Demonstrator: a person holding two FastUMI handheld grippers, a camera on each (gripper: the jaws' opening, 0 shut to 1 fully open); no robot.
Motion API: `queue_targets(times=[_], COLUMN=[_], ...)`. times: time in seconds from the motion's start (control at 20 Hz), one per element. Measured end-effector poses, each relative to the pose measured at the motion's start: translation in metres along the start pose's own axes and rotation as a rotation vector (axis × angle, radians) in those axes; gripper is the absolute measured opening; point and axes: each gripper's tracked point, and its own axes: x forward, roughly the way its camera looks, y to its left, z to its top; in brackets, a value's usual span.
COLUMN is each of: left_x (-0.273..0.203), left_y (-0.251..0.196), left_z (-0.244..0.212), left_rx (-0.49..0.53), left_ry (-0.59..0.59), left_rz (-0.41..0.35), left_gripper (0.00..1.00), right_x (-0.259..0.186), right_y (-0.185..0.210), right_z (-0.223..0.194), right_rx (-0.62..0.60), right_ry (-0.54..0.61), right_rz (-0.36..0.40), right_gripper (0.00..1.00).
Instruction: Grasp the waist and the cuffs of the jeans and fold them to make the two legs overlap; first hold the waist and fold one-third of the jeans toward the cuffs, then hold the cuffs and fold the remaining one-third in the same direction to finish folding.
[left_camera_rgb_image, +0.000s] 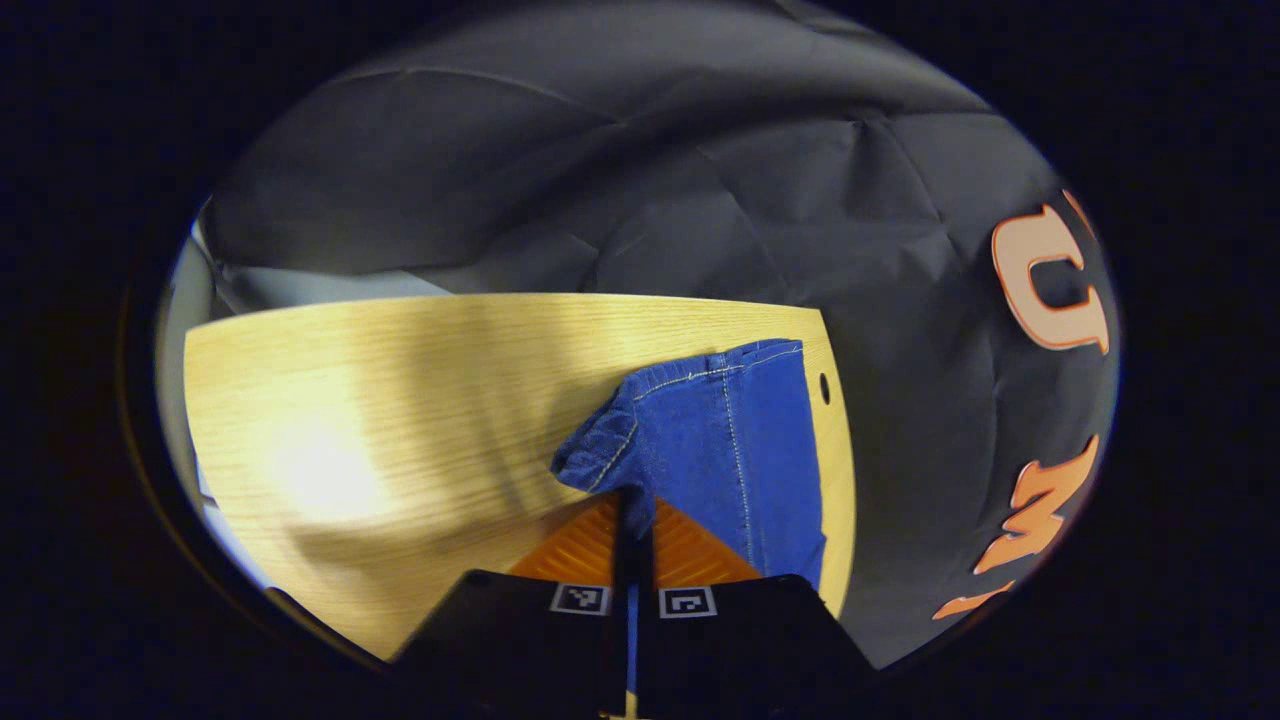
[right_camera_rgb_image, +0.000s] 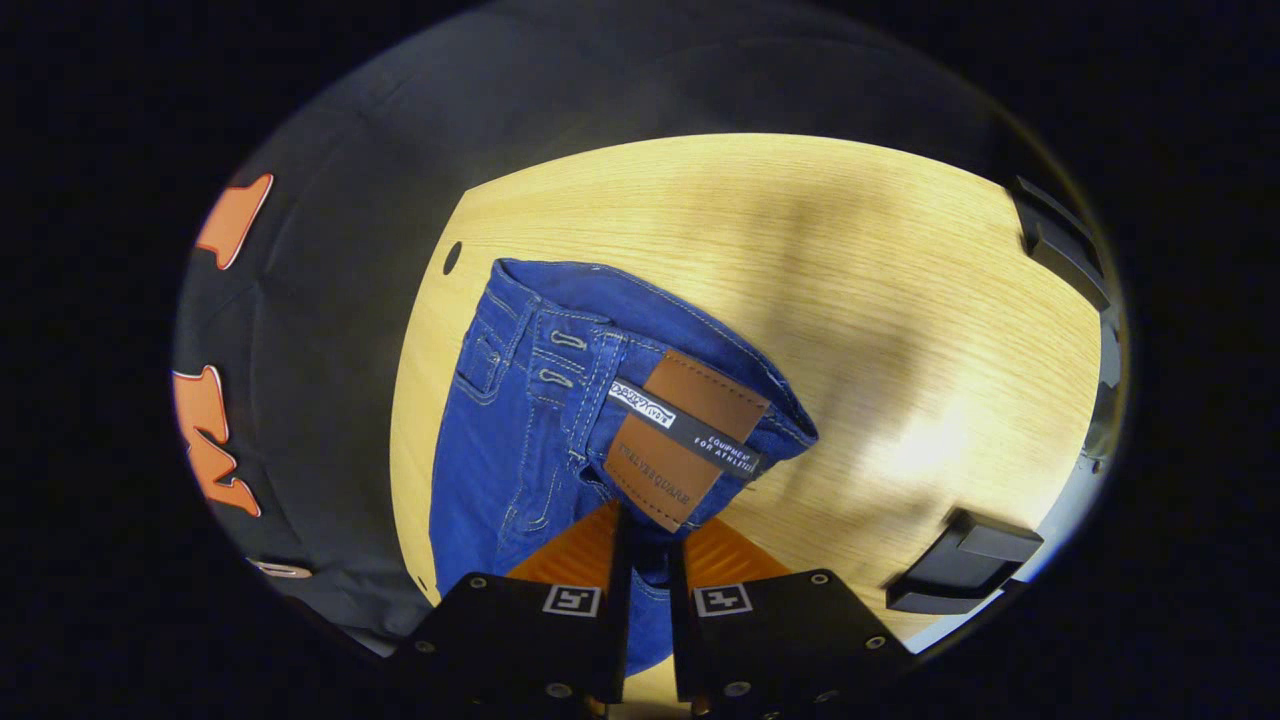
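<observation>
Slippage is threatening at both ends. The left tool (left_camera_rgb_image: 633, 520) is pinching the jeans (left_camera_rgb_image: 715, 440) at the cuffs and the right tool (right_camera_rgb_image: 648, 535) is gripping the waist (right_camera_rgb_image: 640, 330), denim sagging onto the wooden surface (left_camera_rgb_image: 400, 400); shallow bites could drop it. The left gripper view is showing hem stitching; the right gripper view is showing the leather patch (right_camera_rgb_image: 688, 438).

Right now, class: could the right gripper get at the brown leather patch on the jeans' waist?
Probably yes: the right gripper is shut on the waistband of the jeans, and the patch lies uncovered just beyond its fingertips.
</observation>
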Motion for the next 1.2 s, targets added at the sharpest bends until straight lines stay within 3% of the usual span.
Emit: queue_targets(times=[0.1, 0.5, 0.85, 0.95, 1.0, 1.2], left_x=[-0.003, -0.049, -0.077, -0.073, -0.071, -0.065], left_y=[-0.012, -0.055, -0.114, -0.119, -0.109, -0.103], left_z=[0.007, 0.018, 0.04, 0.044, 0.042, 0.043], left_rx=[0.02, 0.001, -0.012, -0.015, -0.008, -0.014], left_ry=[-0.02, -0.048, -0.068, -0.047, -0.024, 0.051], left_rz=[-0.018, -0.08, -0.135, -0.091, -0.034, 0.008], left_gripper=[0.02, 0.02, 0.02, 0.02, 0.02, 0.02], right_x=[-0.007, -0.037, -0.059, -0.06, -0.062, -0.069], right_y=[0.004, 0.02, 0.071, 0.078, 0.077, 0.083], right_z=[0.001, 0.011, 0.019, 0.017, 0.019, 0.015], right_rx=[0.033, 0.129, 0.244, 0.285, 0.298, 0.328], right_ry=[0.004, -0.029, -0.05, -0.034, -0.044, -0.074], right_rz=[0.027, 0.094, 0.172, 0.143, 0.116, 0.103], right_gripper=[0.1, 0.1, 0.1, 0.1, 0.1, 0.11])
